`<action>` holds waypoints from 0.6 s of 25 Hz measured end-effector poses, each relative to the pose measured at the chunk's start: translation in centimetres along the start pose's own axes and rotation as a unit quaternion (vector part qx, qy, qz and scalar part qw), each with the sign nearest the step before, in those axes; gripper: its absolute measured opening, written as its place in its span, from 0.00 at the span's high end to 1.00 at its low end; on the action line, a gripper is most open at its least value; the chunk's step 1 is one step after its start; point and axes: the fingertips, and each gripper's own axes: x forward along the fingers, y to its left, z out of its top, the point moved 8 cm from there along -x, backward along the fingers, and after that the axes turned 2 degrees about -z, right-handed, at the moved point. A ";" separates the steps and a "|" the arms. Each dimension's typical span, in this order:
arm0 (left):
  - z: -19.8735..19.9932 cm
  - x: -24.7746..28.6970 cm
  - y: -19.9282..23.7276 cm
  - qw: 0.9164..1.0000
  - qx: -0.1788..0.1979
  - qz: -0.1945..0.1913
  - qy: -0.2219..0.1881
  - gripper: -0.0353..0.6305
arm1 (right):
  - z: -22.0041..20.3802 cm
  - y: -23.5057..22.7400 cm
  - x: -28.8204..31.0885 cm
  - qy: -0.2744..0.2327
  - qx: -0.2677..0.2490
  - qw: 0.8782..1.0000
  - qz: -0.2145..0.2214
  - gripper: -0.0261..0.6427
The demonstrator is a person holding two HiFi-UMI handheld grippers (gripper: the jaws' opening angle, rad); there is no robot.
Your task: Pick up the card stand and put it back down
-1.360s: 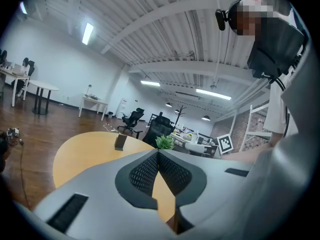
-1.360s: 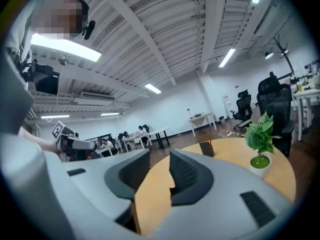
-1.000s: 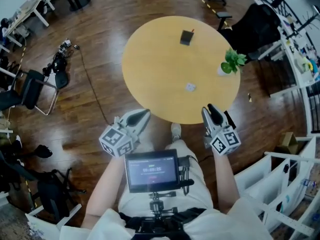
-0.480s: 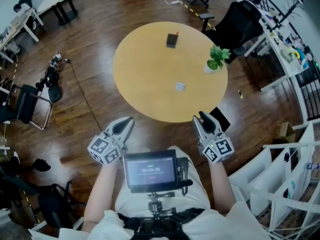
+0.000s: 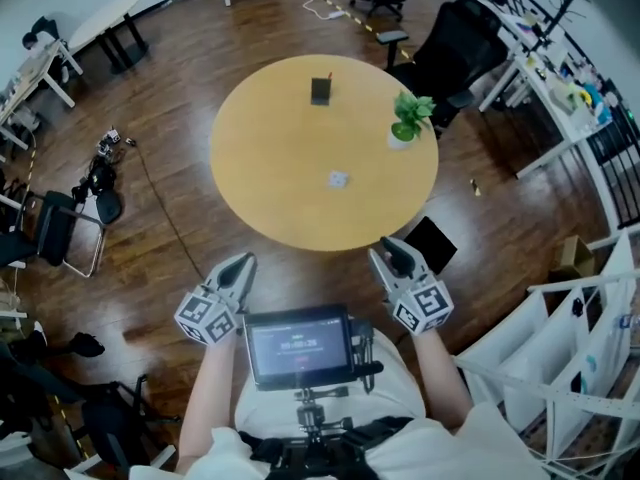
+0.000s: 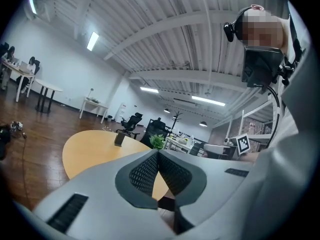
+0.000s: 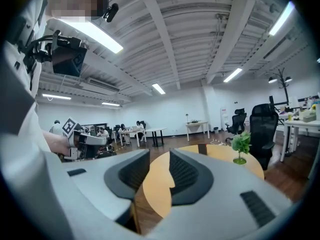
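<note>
The card stand (image 5: 320, 90) is a small dark upright piece at the far side of the round yellow table (image 5: 270, 148). It also shows far off in the left gripper view as the card stand (image 6: 119, 139) and in the right gripper view as the card stand (image 7: 202, 149). My left gripper (image 5: 242, 265) hovers over the floor short of the table's near edge, its pads meeting at the tip, empty. My right gripper (image 5: 384, 251) hangs just off the near edge with a gap between its pads and nothing in it.
A potted plant (image 5: 408, 118) stands at the table's right edge and a small white scrap (image 5: 339, 179) lies near its middle. A black office chair (image 5: 440, 48) is behind the table, a dark flat panel (image 5: 431, 243) lies on the floor by my right gripper, and white shelving (image 5: 590, 338) stands to the right.
Both grippers have drawn back from the table's near edge toward the person. The table and card stand now sit farther away and more to the left in the head view.
</note>
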 end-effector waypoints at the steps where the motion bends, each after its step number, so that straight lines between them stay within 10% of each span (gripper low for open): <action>1: -0.3 0.5 -0.5 1.000 -0.001 0.001 0.003 0.95 | -0.1 -0.5 -0.6 0.001 0.002 1.000 0.000 0.76; 15: -4.5 6.6 -10.9 0.998 -0.011 -0.030 0.047 0.95 | -2.4 -5.2 -10.9 0.007 0.026 0.999 -0.017 0.76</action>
